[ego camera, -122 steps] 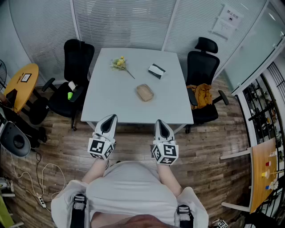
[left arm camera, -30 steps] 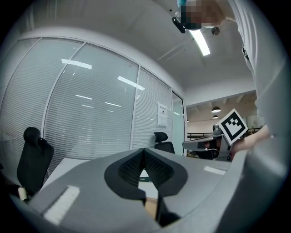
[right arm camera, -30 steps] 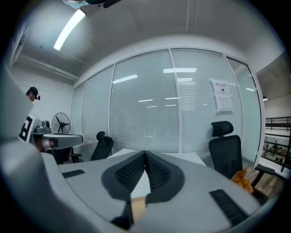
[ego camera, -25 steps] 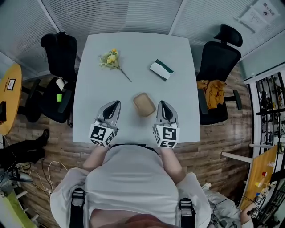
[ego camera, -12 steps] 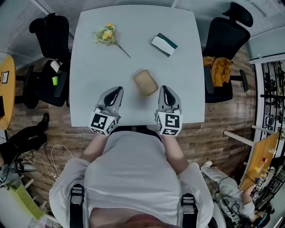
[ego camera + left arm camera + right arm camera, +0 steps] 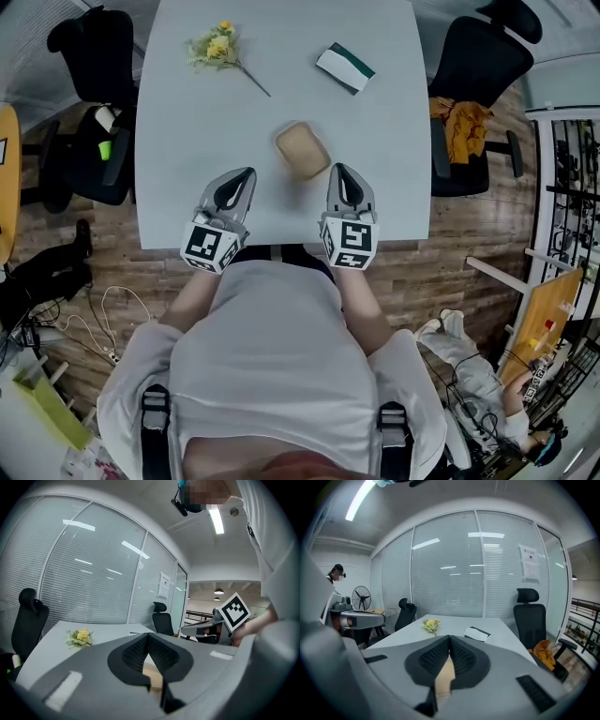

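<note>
A pale grey table (image 6: 178,141) carries a tan rounded box (image 6: 302,151), a sprig of yellow flowers (image 6: 217,44) and a white and green packet (image 6: 344,67). My left gripper (image 6: 239,178) hovers over the table's near edge, left of the box, jaws shut and empty. My right gripper (image 6: 338,173) sits to the right of the box, also shut on nothing. In the left gripper view the flowers (image 6: 80,637) lie far left and the tan box (image 6: 153,680) shows low behind the closed left gripper (image 6: 148,635). The right gripper view shows flowers (image 6: 431,625), packet (image 6: 477,633) and box (image 6: 445,674) beyond the right gripper (image 6: 449,638).
Black office chairs stand at the table's left (image 6: 94,56) and right (image 6: 483,56), the right one with an orange cloth (image 6: 466,120). The floor is wood planks (image 6: 469,253), with cables (image 6: 94,323) at the left. A person crouches at the lower right (image 6: 478,384).
The table has come closer: both grippers, earlier over the floor short of it, now hang over its near edge either side of the tan box. Flowers and packet have entered the gripper views.
</note>
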The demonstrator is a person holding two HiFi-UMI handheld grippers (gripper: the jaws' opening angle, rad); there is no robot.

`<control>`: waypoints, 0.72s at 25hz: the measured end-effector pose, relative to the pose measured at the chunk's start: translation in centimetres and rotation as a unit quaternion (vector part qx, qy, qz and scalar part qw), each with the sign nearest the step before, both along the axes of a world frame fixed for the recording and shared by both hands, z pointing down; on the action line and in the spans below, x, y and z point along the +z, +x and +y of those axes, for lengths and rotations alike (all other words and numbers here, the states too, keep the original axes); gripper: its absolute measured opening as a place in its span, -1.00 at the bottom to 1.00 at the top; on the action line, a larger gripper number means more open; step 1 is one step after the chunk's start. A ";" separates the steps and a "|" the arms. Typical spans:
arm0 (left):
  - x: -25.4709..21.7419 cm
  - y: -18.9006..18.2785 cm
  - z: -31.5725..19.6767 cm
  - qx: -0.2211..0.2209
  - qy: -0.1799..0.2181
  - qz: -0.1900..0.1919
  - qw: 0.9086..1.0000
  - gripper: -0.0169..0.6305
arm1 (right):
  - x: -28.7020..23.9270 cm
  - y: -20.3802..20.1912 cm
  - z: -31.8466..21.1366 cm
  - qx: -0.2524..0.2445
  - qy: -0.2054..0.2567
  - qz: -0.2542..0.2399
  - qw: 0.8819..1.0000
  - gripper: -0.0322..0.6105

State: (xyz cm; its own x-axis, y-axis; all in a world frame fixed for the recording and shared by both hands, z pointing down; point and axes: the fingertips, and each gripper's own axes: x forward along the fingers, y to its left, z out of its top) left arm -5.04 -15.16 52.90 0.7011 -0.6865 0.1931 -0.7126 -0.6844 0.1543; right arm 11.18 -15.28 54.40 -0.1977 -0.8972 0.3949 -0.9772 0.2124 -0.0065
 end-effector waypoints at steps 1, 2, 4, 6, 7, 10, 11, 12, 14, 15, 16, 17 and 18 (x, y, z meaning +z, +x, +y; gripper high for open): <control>0.1 -0.1 0.0 -0.001 -0.001 -0.001 1.000 -0.92 | 0.2 0.0 0.1 -0.001 -0.002 0.000 1.000 -0.87; 0.2 -0.1 0.0 -0.001 -0.001 -0.001 1.000 -0.92 | 0.3 -0.1 0.1 -0.001 -0.004 0.000 1.000 -0.88; 0.3 -0.1 0.1 -0.002 -0.002 -0.002 1.000 -0.92 | 0.5 -0.2 0.3 -0.003 -0.006 -0.001 1.000 -0.87; 0.3 0.0 0.2 -0.002 -0.002 -0.002 1.000 -0.92 | 0.6 -0.2 0.3 -0.004 -0.009 -0.004 1.000 -0.87; 0.3 0.0 0.2 -0.002 -0.002 -0.003 1.000 -0.92 | 0.6 -0.2 0.3 -0.003 -0.011 -0.006 1.000 -0.87; 0.2 0.3 0.3 0.000 -0.002 -0.004 1.000 -0.92 | 1.0 0.0 0.1 -0.002 -0.017 -0.004 1.000 -0.87; 0.3 0.4 0.2 0.000 -0.002 -0.004 1.000 -0.92 | 1.1 0.1 0.0 -0.002 -0.020 -0.002 1.000 -0.87; 0.3 0.4 0.2 0.000 -0.002 -0.004 1.000 -0.91 | 1.3 0.1 -0.1 -0.003 -0.022 -0.001 1.000 -0.87; 0.5 0.4 0.0 0.000 -0.005 -0.005 1.000 -0.92 | 1.5 0.1 -0.3 -0.005 -0.026 0.001 1.000 -0.87; 0.6 0.3 -0.1 -0.001 -0.006 -0.006 1.000 -0.92 | 1.7 0.1 -0.4 -0.007 -0.028 0.002 1.000 -0.87; 0.7 0.3 -0.1 -0.001 -0.006 -0.007 1.000 -0.92 | 1.8 0.0 -0.4 -0.009 -0.030 0.002 0.999 -0.87; 0.7 0.3 -0.1 -0.001 -0.007 -0.007 1.000 -0.92 | 2.0 -0.1 -0.5 -0.011 -0.033 0.001 0.999 -0.82; 0.7 0.4 -0.1 -0.001 -0.007 -0.008 1.000 -0.92 | 2.1 -0.1 -0.5 -0.012 -0.035 -0.002 0.999 -0.60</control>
State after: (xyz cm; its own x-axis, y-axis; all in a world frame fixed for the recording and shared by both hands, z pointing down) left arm -4.64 -15.22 53.64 0.6959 -0.6857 0.2134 -0.7169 -0.6804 0.1519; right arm 11.12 -15.79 56.50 -0.2206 -0.8620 0.4564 -0.9717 0.2350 -0.0259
